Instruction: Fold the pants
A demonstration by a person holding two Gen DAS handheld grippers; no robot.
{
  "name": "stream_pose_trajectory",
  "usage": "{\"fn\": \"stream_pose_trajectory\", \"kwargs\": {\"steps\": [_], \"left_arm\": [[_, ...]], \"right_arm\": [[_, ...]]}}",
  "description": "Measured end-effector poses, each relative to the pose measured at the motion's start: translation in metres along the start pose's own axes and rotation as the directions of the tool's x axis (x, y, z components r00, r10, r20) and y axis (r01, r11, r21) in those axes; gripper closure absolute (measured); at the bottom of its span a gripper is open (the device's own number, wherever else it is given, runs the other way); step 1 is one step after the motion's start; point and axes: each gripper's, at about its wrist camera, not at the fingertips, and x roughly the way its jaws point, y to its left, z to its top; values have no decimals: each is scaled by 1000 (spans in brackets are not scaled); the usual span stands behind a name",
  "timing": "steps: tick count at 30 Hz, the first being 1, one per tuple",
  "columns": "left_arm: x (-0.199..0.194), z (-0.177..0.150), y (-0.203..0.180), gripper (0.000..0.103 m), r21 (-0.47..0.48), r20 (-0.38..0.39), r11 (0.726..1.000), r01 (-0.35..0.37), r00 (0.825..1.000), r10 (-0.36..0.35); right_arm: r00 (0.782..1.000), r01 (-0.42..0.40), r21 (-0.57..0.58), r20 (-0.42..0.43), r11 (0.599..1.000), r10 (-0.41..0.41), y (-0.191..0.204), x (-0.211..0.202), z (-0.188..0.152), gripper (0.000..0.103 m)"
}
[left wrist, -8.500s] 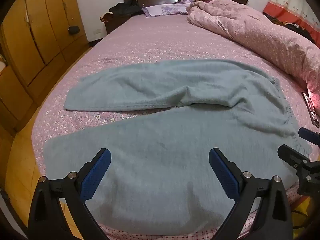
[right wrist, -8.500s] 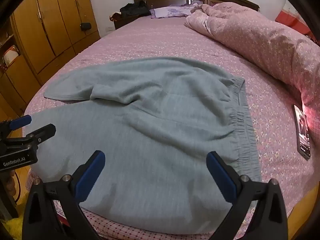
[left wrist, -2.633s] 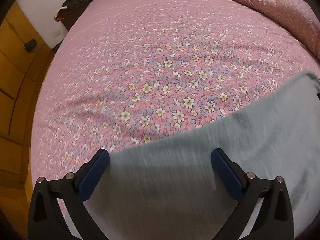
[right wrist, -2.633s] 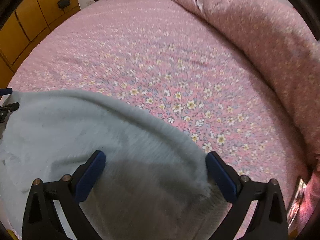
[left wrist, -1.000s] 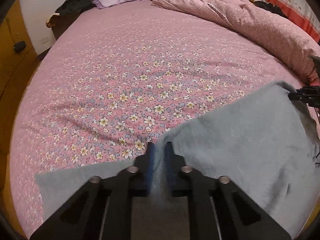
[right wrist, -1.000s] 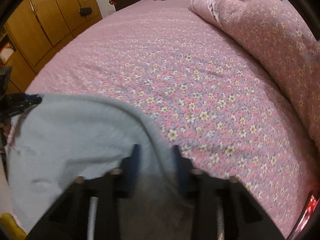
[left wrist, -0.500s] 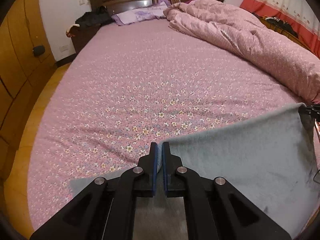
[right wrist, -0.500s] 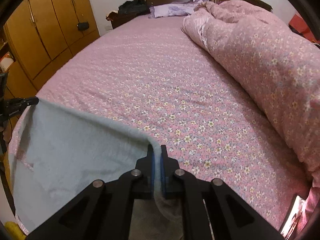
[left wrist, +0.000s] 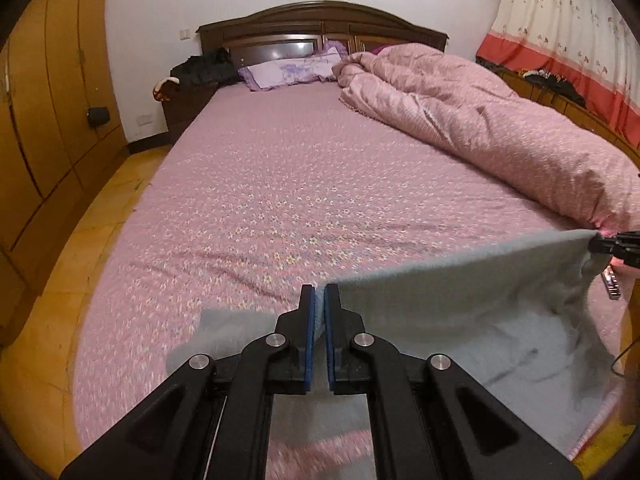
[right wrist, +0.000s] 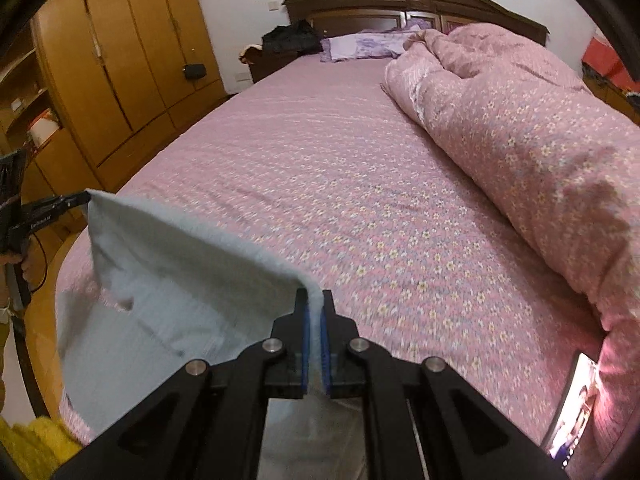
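Left gripper (left wrist: 319, 300) and right gripper (right wrist: 315, 304) each clamped on the pants (left wrist: 460, 312) top edge; cloth stretched between them, hanging to the bed (left wrist: 300, 184).

Left gripper (left wrist: 319, 300): jaws closed, blue pads clamped on a fold of the grey pants (left wrist: 460, 312); angled downward, raised over the bed.
Right gripper (right wrist: 315, 302): jaws closed, pads pinching the pants' edge; also angled downward.
Relation: the two grippers are well apart, the cloth edge stretched between them.
Hand (right wrist: 18, 258): partly visible at the frame edge, gripping the left gripper's handle.
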Motion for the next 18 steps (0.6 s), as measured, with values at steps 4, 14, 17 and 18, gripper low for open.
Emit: {"fn": "stream_pose_trajectory", "kwargs": {"steps": [4,14,17,18], "left_arm": [[-23,-19,-4,103,-21,18,1000,5,1000,-5],[-65,-76,-11,103,-78,23,997,19,1000,-17],[-77,-100,-18,103,-85,18,996,15,1000,-13],[-79,-105,-20,103,-89,14,996,16,1000,-15]], "right_arm": [[1000,-6,-25,-5,1000,6,11,-17,-18,98],[999,-4,-89,-33,996,1,38,-45,-84,98],[998,-2,-105,-55,995,-4,45,-50,-105,98],[998,-3,-105,-62,994,-3,45,-50,-110,98]]}}
